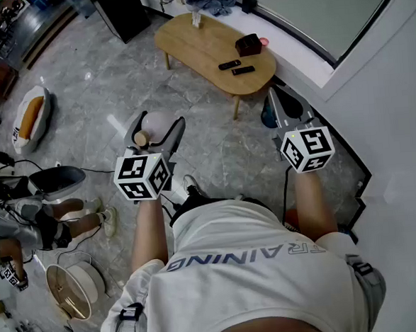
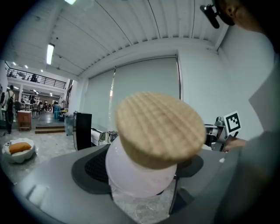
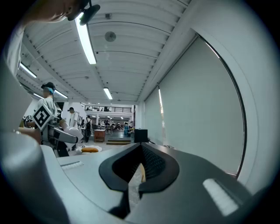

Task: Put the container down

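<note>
From the head view we look down over our own white T-shirt [image 1: 250,265] and both forearms to a grey marbled floor [image 1: 103,84]. The left gripper [image 1: 154,126] reaches out nearly level, and the container [image 1: 159,120], a pale rounded pot, sits between its two jaws, up in the air over the floor, with its wooden lid [image 1: 142,138] turned back towards us. The right gripper [image 1: 283,104] is held out beside it, well apart, near the white wall [image 1: 396,113]. Beyond both stands a low wooden table [image 1: 199,42] with two remotes [image 1: 235,67] and a dark box [image 1: 249,45] on it. At the left edge another person [image 1: 27,217] sits on the floor. In the left gripper view the jaws stand wide and clamp the container's white body from either side. The pot is tilted, so the round lid faces the camera and fills the middle of the picture, and we see floor below it. The right gripper's marker cube [image 2: 233,122] shows at the right. In the right gripper view the dark pads [image 3: 153,166] lie almost together, leaving only a thin slit through which a strip of floor shows, and nothing sits between them. Far to the left there, we see the left gripper and the pot it carries.
</note>
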{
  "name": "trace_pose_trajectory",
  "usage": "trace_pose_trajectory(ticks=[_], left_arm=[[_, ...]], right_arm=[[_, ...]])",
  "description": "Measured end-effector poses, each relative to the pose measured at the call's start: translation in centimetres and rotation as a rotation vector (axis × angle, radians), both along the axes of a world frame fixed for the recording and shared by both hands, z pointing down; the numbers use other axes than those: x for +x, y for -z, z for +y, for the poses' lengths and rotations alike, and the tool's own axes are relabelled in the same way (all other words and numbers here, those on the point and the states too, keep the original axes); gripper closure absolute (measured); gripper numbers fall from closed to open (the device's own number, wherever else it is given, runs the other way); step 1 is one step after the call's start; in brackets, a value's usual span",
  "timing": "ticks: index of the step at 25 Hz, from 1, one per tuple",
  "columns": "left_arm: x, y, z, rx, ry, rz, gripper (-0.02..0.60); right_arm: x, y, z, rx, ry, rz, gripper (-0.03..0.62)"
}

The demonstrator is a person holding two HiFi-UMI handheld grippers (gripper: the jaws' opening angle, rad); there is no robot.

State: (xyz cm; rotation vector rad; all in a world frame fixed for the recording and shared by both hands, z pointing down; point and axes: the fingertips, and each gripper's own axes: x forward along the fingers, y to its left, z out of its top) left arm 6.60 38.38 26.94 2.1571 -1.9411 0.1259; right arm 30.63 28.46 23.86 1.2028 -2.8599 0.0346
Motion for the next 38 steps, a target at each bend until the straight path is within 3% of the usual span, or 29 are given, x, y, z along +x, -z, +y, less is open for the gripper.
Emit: trace_pose_trajectory(ticks=[15, 20, 26, 38], left_arm=[[-3.1, -1.2, 0.2, -0.026, -0.009, 0.015, 0.175], [-5.2, -1.6, -0.3, -0.031, -0.015, 0.026, 0.175], [-9.5, -2.7, -1.3, -0.031, 0.002, 0.055, 0.175], [-22.8, -3.4, -4.4, -0.003, -0.009, 0.074, 0.175]], right_arm=[[-2.9, -0.7, 0.2, -0.010, -0.011, 0.039, 0.580], [-5.4, -1.0, -0.5, -0.033, -0.012, 0.007, 0.580], [-9.7, -2.1, -1.7, -0.059, 0.028, -0.015, 0.580], [-24.5, -2.1, -4.2, -0.028, 0.075, -0.001, 0.580]])
